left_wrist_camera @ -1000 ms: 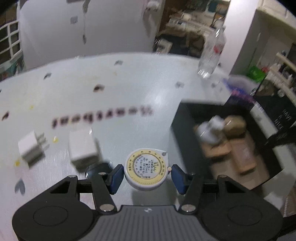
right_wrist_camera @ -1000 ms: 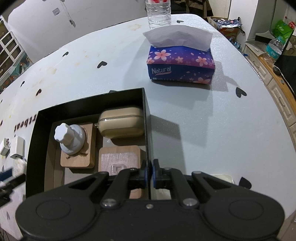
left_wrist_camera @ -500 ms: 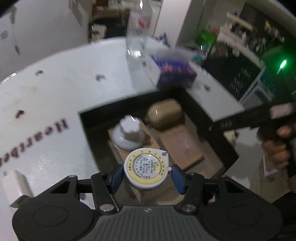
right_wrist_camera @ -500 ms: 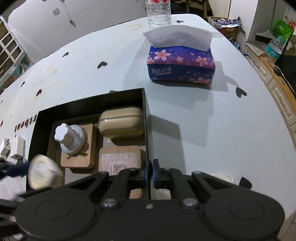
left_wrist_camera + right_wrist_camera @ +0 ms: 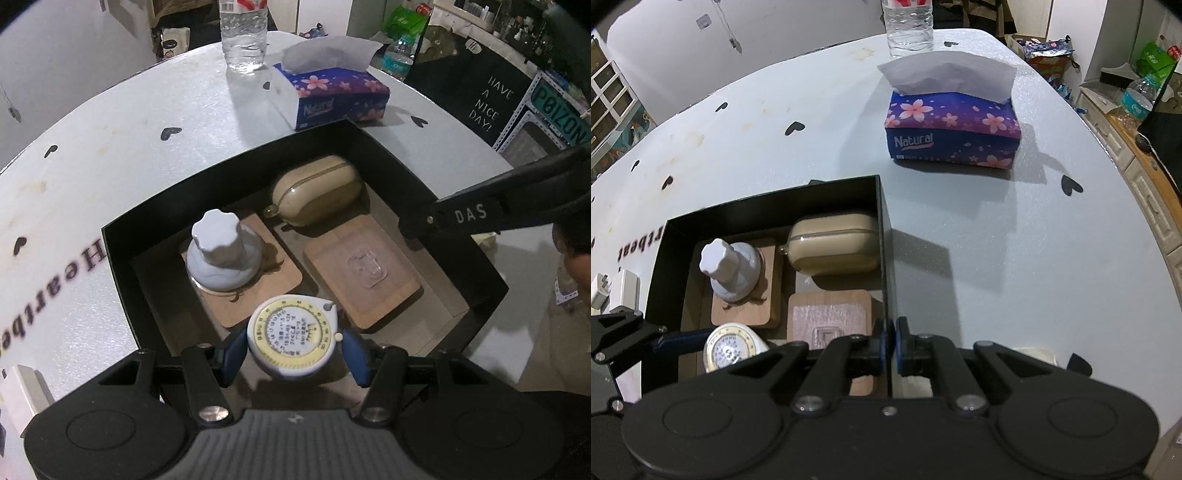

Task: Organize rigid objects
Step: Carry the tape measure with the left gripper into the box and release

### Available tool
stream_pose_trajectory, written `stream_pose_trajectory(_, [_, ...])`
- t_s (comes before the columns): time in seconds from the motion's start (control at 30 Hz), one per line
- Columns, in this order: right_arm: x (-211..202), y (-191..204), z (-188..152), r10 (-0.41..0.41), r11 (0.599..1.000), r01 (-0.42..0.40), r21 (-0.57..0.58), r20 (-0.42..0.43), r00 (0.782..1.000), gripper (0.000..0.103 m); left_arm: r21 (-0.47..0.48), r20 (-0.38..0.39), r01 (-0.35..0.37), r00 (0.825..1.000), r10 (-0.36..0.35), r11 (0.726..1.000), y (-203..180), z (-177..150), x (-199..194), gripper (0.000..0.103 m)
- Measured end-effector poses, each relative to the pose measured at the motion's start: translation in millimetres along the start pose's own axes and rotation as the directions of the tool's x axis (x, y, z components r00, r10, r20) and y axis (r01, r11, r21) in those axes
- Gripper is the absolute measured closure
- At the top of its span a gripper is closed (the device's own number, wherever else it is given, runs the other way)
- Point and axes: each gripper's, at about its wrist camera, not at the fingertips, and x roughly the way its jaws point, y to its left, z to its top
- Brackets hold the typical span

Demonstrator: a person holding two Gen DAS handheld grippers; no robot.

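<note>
Left wrist view: the left gripper (image 5: 291,349) pinches a round white-and-yellow tape measure (image 5: 291,338) between its blue fingers (image 5: 232,350), held above the near end of the black open box (image 5: 122,266) on the white counter (image 5: 129,147).

Right wrist view: the right gripper (image 5: 889,345) has its fingers pressed onto the box's right wall.

A white wall (image 5: 775,33) rises at 11 o'clock behind the pale heart-dotted counter (image 5: 1015,221). A black sign (image 5: 487,99) stands at 2 o'clock, wooden drawers (image 5: 1145,177) at 3 o'clock.
</note>
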Motion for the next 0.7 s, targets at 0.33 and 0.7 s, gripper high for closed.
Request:
stream_pose_trajectory(0.33, [-1, -1, 0, 0.012, 1.000, -0.012, -0.003, 0.002, 1.000, 0.097, -0.034, 0.012, 0.017, 1.000, -0.017, 0.999, -5, 2, -2, 0.032])
stream_pose_trajectory(0.7, [0, -3, 1, 0.023, 1.000, -0.023, -0.011, 0.001, 1.000, 0.097, -0.051, 0.029, 0.011, 1.000, -0.009, 0.999, -9, 1, -11, 0.032])
